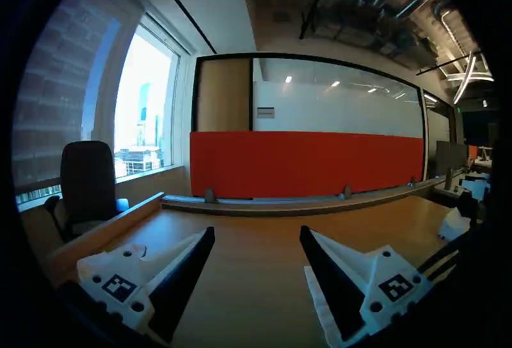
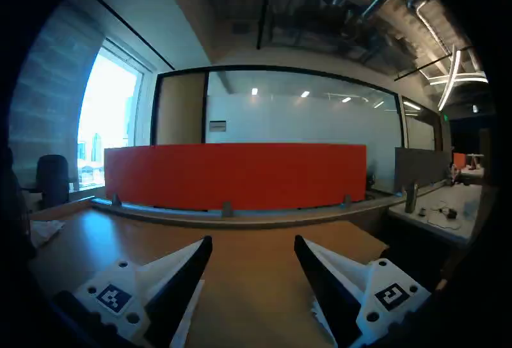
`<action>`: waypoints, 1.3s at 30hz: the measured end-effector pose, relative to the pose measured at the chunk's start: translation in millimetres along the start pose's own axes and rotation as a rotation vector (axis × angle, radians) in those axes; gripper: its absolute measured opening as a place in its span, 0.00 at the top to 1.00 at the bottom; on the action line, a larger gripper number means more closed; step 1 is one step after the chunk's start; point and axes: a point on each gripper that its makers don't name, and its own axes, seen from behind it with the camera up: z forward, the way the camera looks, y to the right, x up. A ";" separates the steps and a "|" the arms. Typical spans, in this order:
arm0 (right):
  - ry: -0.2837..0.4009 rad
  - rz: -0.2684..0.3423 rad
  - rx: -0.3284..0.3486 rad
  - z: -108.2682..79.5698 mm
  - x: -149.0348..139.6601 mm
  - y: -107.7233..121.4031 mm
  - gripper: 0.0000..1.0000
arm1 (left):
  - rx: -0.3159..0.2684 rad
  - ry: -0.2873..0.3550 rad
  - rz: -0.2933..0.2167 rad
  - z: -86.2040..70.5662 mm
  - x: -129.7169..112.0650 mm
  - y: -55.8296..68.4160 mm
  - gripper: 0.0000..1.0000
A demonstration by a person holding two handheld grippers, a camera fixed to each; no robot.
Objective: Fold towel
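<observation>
My left gripper (image 1: 256,233) is open above a bare wooden desk top (image 1: 256,284), its white fingers (image 1: 160,271) wide apart with nothing between them. In the right gripper view my right gripper (image 2: 253,240) is also open over the same kind of wooden desk (image 2: 256,297), and it holds nothing. A small white shape (image 1: 456,223) sits at the right edge of the left gripper view. Another white shape (image 2: 45,231) lies at the left edge of the right gripper view. Both are too small to tell whether they are cloth or part of the other gripper.
A red partition (image 1: 307,162) runs along the desk's far edge, with a glass wall behind it. A black office chair (image 1: 86,181) stands by the window on the left. To the right is another desk (image 2: 441,210) with small items.
</observation>
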 end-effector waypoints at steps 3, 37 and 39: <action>0.000 -0.004 0.002 -0.8 22.2 -0.2 0.01 | -0.002 -0.003 0.004 -3.4 23.6 0.4 0.01; -0.116 -0.114 0.239 -17.9 103.6 -41.2 0.00 | -0.269 -0.162 0.074 -18.0 93.0 61.7 0.01; -0.119 -0.117 0.254 -17.4 105.5 -44.9 0.01 | -0.286 -0.169 0.073 -18.5 92.5 63.9 0.01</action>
